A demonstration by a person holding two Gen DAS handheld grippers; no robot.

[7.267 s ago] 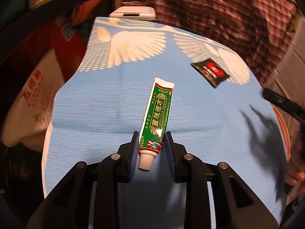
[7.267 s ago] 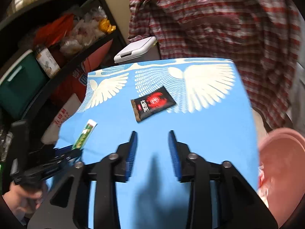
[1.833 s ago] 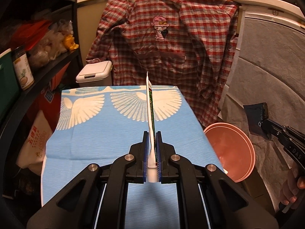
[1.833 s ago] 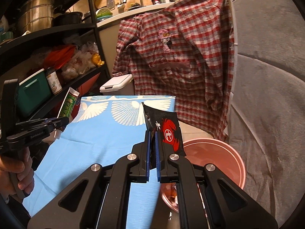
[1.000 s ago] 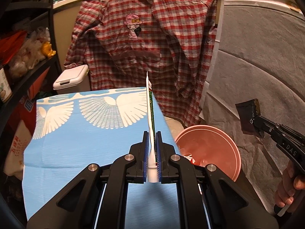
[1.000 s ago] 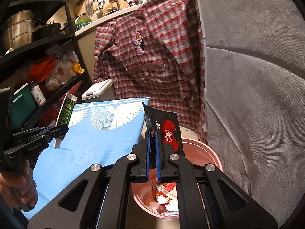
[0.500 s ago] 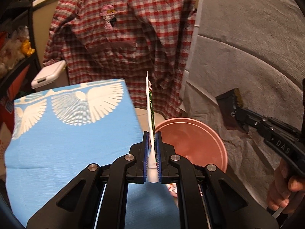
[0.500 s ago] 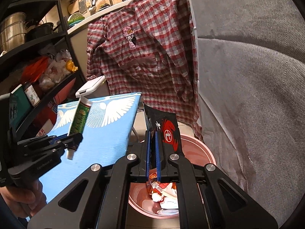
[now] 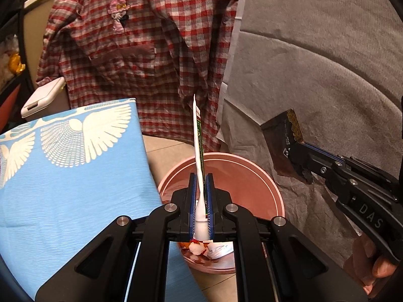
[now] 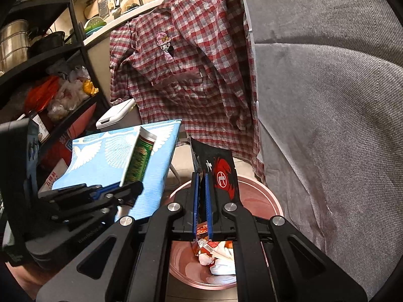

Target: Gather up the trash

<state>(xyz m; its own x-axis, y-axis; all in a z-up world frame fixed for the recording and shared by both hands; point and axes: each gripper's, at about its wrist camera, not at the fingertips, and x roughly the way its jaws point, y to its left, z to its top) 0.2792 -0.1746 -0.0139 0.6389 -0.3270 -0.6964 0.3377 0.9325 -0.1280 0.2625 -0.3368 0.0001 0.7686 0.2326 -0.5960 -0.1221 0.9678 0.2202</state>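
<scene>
My left gripper (image 9: pixel 201 183) is shut on a flattened green and white toothpaste tube (image 9: pixel 197 138), held edge-on and upright above the pink bin (image 9: pixel 254 173). In the right wrist view the same tube (image 10: pixel 139 158) shows its green face in that gripper (image 10: pixel 131 188), just left of the bin. My right gripper (image 10: pixel 200 183) is shut on a black and red snack wrapper (image 10: pixel 221 171) directly over the pink bin (image 10: pixel 262 198). That wrapper (image 9: pixel 284 136) shows its dark back in the left wrist view, held by the right gripper (image 9: pixel 302 151) to the right of the bin.
The bin holds crumpled white and orange litter (image 10: pixel 216 254). A blue cloth with white wings (image 9: pixel 63 166) covers the table left of the bin. A red plaid shirt (image 9: pixel 141 40) hangs behind, grey fabric (image 9: pixel 314 63) to the right, a white lidded box (image 9: pixel 42 97) and black shelves (image 10: pixel 37 58) at left.
My left gripper has carried the tube rightward and down, from over the blue cloth to above the pink bin. The right gripper with the wrapper has barely shifted over the bin.
</scene>
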